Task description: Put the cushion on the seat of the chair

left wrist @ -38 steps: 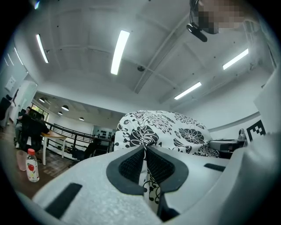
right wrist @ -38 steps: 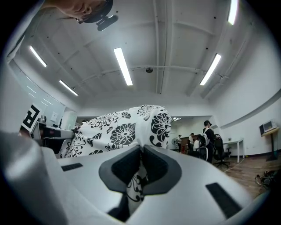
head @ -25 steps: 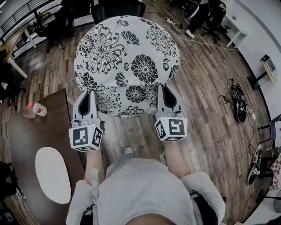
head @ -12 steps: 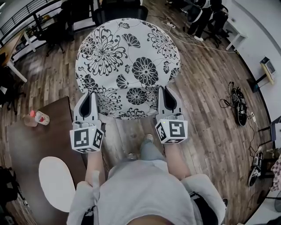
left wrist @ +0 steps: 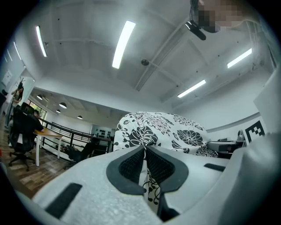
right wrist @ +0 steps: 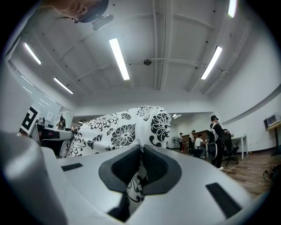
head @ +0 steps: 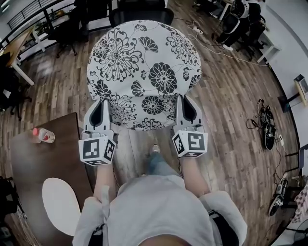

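Cushion: round, soft, white fabric with black flower print. It is held roughly level above the wood floor, short of the dark chair beyond its far edge. Left gripper and right gripper are each clamped on the near rim, with fabric pinched between ribbed dark pads. Judgement: carry forward with both sides level, centre over the seat, then lower. The thin pinch could slip.

the floor is of dark wooden planks, and cables lie across it near black office chairs. a dark brown table stands at the left. long strip lights shine on the white ceiling. a black railing runs far behind.
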A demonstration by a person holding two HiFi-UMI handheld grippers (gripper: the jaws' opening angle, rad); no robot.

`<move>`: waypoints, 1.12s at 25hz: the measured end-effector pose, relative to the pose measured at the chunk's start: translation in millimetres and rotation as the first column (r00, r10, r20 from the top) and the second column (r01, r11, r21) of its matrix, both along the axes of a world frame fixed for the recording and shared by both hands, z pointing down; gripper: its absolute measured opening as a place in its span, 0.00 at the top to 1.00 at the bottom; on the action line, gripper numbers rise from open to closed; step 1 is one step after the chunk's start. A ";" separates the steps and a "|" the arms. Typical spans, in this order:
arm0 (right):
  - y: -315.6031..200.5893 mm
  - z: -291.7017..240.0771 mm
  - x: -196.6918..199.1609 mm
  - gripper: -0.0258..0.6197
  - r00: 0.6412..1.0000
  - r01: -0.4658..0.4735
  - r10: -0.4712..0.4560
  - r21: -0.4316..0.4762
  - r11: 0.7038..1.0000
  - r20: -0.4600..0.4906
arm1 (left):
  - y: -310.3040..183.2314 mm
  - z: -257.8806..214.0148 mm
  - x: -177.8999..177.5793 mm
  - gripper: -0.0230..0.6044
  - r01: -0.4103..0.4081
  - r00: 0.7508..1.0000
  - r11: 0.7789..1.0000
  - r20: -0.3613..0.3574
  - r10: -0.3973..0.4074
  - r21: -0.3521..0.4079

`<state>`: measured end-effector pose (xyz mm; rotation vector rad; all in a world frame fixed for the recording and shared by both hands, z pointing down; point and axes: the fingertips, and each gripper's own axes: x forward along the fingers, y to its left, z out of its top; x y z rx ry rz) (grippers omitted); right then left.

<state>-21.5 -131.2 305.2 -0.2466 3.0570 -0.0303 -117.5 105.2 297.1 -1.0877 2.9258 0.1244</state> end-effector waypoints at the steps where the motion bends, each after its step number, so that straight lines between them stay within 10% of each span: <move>1: -0.5 0.8 -0.9 0.92 1.000 0.005 -0.005 -0.001 1.000 0.007 | 0.0 0.3 0.4 0.93 0.005 1.000 1.000 0.006 -0.005 -0.002; 15: -8.7 13.0 -16.3 0.92 0.996 0.053 -0.050 -0.039 0.998 0.075 | -5.1 -1.5 -2.7 0.94 0.052 0.996 0.997 0.069 -0.049 -0.051; 28: 20.1 -31.8 54.1 0.92 0.998 -0.026 0.025 0.020 0.999 0.049 | 18.0 -28.0 49.2 0.94 -0.023 0.999 1.000 0.036 0.022 0.014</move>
